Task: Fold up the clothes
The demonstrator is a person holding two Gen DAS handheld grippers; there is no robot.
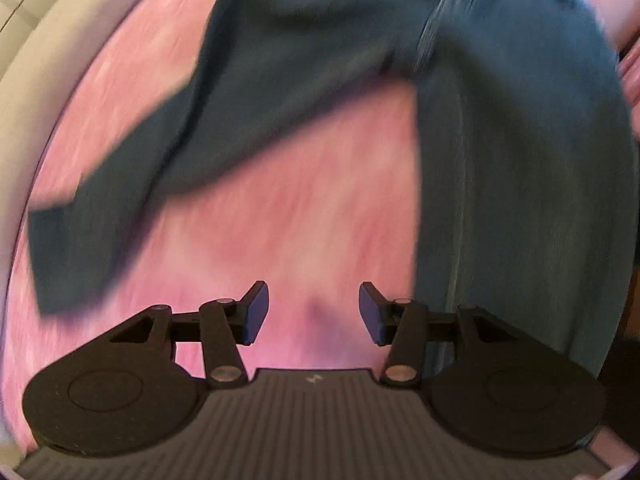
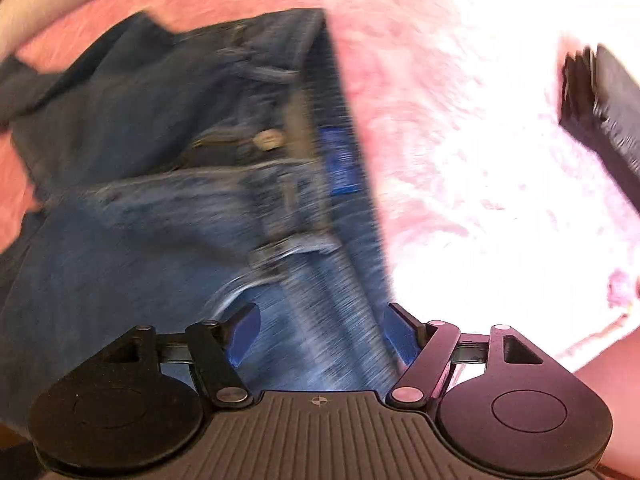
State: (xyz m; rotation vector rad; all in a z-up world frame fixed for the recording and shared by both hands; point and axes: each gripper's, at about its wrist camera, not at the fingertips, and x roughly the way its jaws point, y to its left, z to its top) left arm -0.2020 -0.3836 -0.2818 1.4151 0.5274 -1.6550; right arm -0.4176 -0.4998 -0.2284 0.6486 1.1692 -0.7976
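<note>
A pair of blue jeans (image 1: 500,160) lies on a pink fuzzy blanket (image 1: 280,220); one leg runs down the right side and another part stretches off to the left. My left gripper (image 1: 314,312) hangs open over bare blanket just left of that leg, with nothing between its fingers. In the right wrist view the jeans (image 2: 160,200) show their waistband, a metal button (image 2: 267,139) and a blue inner label (image 2: 340,160). My right gripper (image 2: 322,332) stands open above the waistband edge, and its pads are clear of the denim. Both views are blurred.
A dark flat object (image 2: 600,108) lies on the sunlit blanket at the right. A cream padded edge (image 1: 24,80) borders the blanket on the left. A person's hand (image 1: 630,72) shows at the right rim, and a forearm (image 2: 612,400) at the lower right.
</note>
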